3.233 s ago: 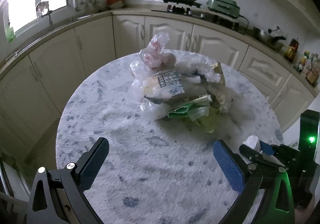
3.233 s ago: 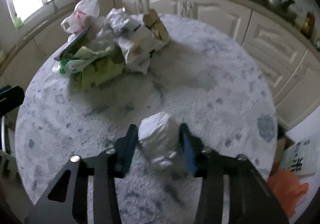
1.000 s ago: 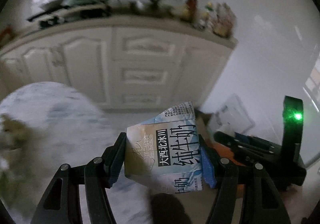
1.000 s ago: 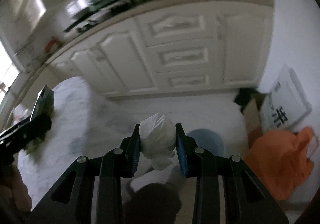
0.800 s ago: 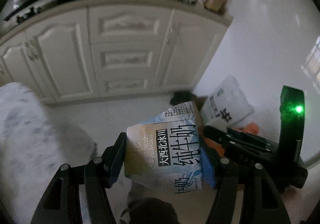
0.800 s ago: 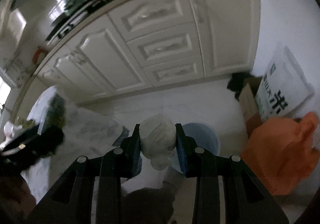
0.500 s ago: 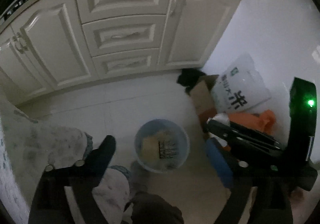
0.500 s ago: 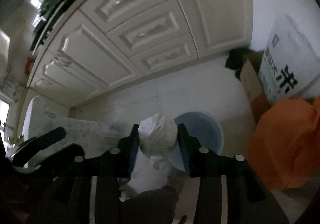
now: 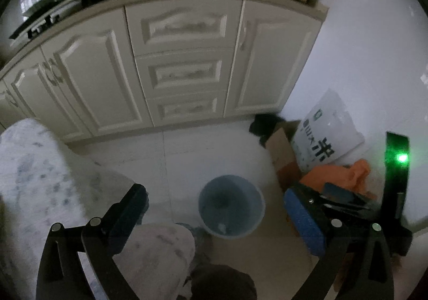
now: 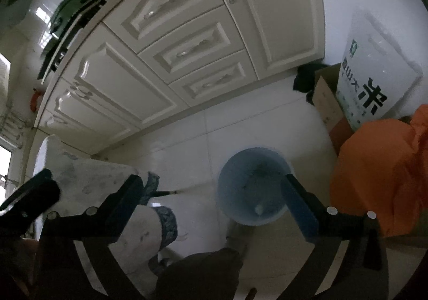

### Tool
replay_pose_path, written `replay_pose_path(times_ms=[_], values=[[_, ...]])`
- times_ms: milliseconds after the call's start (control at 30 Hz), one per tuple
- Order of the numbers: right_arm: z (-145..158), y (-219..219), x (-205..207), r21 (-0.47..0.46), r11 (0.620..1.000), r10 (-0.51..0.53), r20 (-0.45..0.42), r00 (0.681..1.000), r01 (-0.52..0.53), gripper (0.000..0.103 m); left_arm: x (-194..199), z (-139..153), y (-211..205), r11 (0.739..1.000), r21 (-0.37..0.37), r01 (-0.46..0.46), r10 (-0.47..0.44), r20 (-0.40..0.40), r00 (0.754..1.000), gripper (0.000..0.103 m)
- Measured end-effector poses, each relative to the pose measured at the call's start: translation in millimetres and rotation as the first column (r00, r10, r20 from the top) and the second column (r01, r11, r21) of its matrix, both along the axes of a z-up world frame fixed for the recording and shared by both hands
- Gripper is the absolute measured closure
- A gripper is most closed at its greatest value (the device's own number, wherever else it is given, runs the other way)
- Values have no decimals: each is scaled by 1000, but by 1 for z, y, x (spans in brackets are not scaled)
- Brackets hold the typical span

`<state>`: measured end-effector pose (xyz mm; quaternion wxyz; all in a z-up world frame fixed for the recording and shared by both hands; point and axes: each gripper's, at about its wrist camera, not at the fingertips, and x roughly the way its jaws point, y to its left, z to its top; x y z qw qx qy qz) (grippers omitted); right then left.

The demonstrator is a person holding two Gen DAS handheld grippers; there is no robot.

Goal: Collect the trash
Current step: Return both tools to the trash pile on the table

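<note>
A round blue trash bin (image 9: pixel 231 206) stands on the pale tiled floor; it also shows in the right wrist view (image 10: pixel 254 187). A small white scrap lies inside it. My left gripper (image 9: pixel 218 209) is open and empty, held high above the bin. My right gripper (image 10: pixel 214 195) is open and empty too, with its blue right fingertip (image 10: pixel 297 201) over the bin's rim. The right gripper's body with a green light (image 9: pixel 398 158) shows at the right of the left wrist view.
Cream cabinets and drawers (image 9: pixel 184 70) line the wall. A white printed sack (image 10: pixel 374 70), a cardboard box (image 9: pixel 283 153) and an orange bag (image 10: pixel 382 174) sit in the corner right of the bin. The marble table edge (image 9: pixel 32 171) is at left. The person's legs are below.
The left gripper opened and dropped the milk carton into the bin. The right gripper then opened and released the white wad. Both now hang open above the bin.
</note>
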<state>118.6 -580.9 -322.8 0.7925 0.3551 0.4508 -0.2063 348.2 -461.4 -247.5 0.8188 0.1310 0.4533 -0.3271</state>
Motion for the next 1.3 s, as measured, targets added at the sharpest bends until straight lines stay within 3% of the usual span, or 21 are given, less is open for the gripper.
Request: replay_pose_path(times_ms=[100, 300, 567, 733, 933, 1100, 1300], values=[[18, 15, -5, 5, 1000, 10, 38, 999, -10, 0, -22, 27, 35, 999, -38, -8, 9, 21, 1000, 1], [81, 63, -3, -77, 995, 76, 109, 991, -67, 0, -63, 79, 110, 992, -114, -49, 60, 103, 993, 1], [152, 147, 20, -189, 963, 226, 187, 956, -191, 0, -130, 132, 221, 969, -201, -143, 187, 221, 957, 1], [188, 207, 33, -273, 923, 335, 216, 917, -273, 0, -176, 154, 292, 941, -244, -236, 300, 275, 913, 1], [216, 281, 47, -360, 857, 462, 225, 858, -368, 0, -235, 169, 377, 884, -293, -364, 450, 323, 833, 1], [227, 336, 57, -414, 794, 559, 209, 803, -445, 0, -287, 165, 436, 829, -322, -458, 552, 329, 766, 1], [222, 388, 71, -441, 727, 644, 172, 746, -526, 0, -327, 151, 481, 771, -324, -548, 633, 298, 715, 1]])
